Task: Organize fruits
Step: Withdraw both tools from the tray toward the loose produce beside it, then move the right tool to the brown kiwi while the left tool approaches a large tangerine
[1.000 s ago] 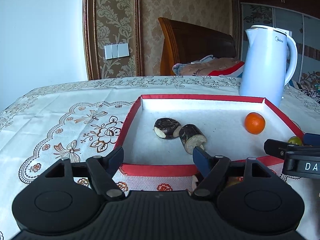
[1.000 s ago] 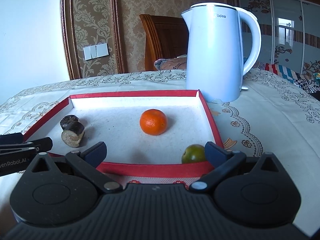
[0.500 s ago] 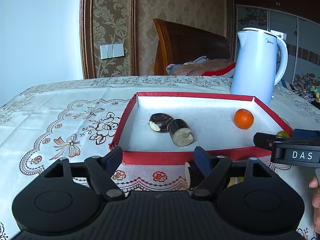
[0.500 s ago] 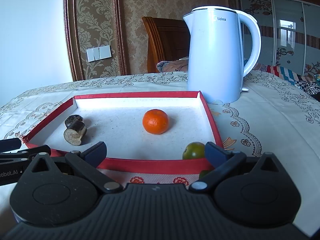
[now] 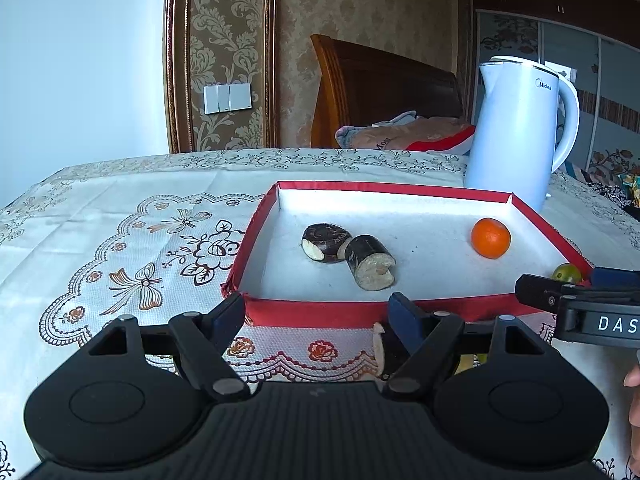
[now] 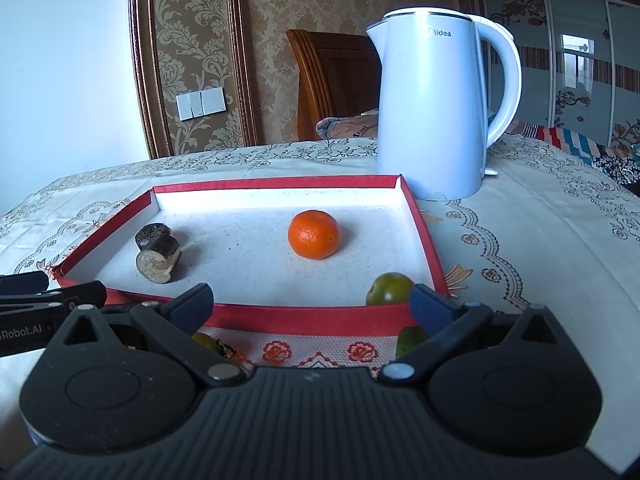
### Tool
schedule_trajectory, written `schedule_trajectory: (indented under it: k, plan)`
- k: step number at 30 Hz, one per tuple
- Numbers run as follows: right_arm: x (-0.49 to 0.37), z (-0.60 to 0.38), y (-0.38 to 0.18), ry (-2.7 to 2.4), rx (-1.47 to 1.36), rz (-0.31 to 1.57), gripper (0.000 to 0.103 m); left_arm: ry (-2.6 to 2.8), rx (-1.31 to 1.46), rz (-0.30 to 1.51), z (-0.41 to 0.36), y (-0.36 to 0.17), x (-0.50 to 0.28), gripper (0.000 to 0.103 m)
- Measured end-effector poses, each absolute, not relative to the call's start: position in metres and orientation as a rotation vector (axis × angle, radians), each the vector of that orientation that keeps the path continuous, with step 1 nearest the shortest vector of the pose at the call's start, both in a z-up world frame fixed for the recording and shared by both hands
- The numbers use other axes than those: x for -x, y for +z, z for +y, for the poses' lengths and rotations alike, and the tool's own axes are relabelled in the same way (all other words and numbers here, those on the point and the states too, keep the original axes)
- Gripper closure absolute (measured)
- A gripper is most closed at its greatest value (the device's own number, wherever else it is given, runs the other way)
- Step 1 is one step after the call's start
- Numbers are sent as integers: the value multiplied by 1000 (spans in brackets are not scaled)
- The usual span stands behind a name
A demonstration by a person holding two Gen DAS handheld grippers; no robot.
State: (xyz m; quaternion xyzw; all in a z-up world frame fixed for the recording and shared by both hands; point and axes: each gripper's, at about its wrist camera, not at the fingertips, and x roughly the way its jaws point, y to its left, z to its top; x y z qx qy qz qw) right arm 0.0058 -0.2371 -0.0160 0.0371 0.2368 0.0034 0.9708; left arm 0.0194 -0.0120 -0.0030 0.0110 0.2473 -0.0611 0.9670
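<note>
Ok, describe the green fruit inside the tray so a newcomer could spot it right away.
Start at the white kettle; in front of it lies the red-rimmed tray. The green fruit sits in the tray's near right corner, against the front rim. It is the only green thing inside; the orange is bright and the two dark cut pieces lie left.

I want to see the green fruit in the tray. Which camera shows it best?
The right wrist view: the green fruit sits near, mostly visible above the tray rim. The left wrist view shows only a small bit behind the right gripper.
</note>
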Motion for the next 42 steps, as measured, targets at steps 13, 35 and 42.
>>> schedule_trajectory:
  k: [13, 35, 42]
  plan:
    - [-3, -239, -17, 11, -83, 489, 0, -123, -19, 507, -11, -4, -19, 25]
    - [56, -272, -17, 10, -199, 412, 0, -161, 70, 515, -2, -2, -16, 25]
    - [80, -318, -24, -53, -345, 429, 0, -176, 56, 524, -6, -3, -17, 24]
